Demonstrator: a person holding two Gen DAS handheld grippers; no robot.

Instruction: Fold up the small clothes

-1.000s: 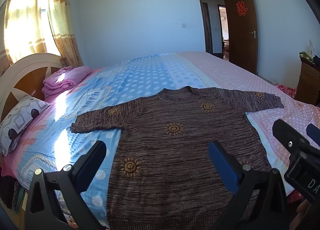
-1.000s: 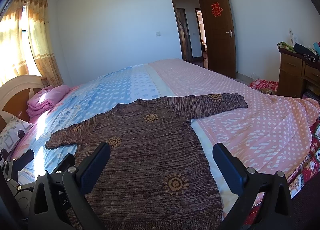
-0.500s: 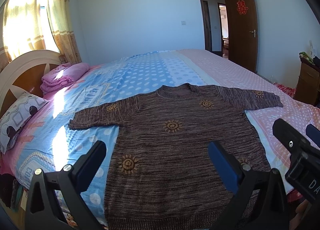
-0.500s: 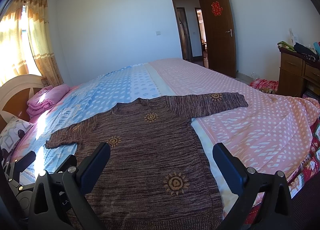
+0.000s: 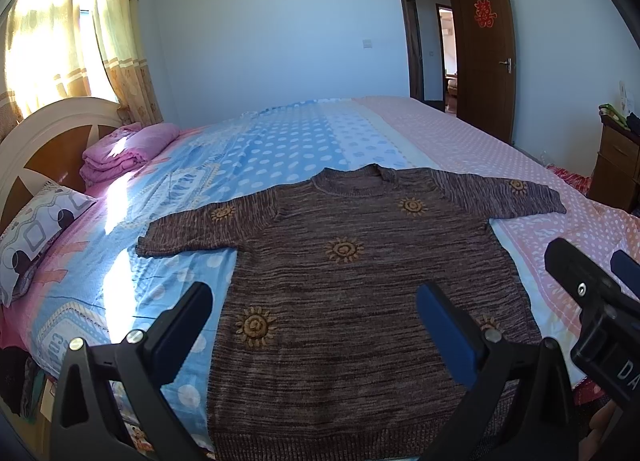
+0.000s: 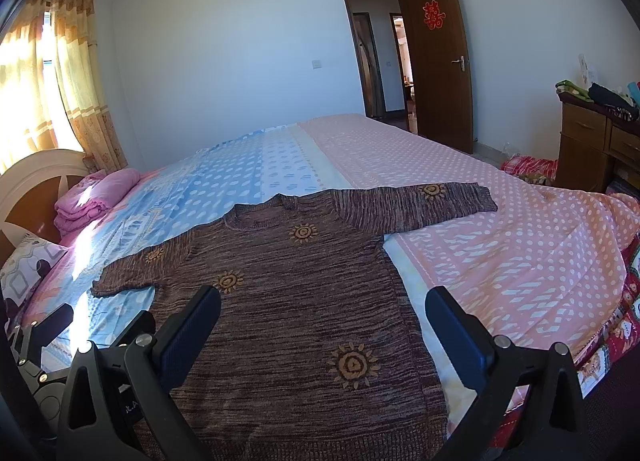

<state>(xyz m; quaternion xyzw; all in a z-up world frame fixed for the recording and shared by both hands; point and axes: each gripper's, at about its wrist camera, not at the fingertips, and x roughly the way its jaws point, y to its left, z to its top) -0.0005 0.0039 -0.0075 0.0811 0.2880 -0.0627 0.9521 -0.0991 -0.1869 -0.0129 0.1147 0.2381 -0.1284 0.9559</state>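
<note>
Sweater flat beneath both wide-spread hand-held grippers

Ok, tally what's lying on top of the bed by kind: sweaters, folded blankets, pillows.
Brown sweater: 1
Folded pink blanket: 1
Patterned pillow: 1
Total: 3

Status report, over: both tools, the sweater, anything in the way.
Left tool open, empty, above the hem. Right tool open, empty. Brown sweater flat on bed, sleeves spread, unfolded. Nothing lying on it.
</note>
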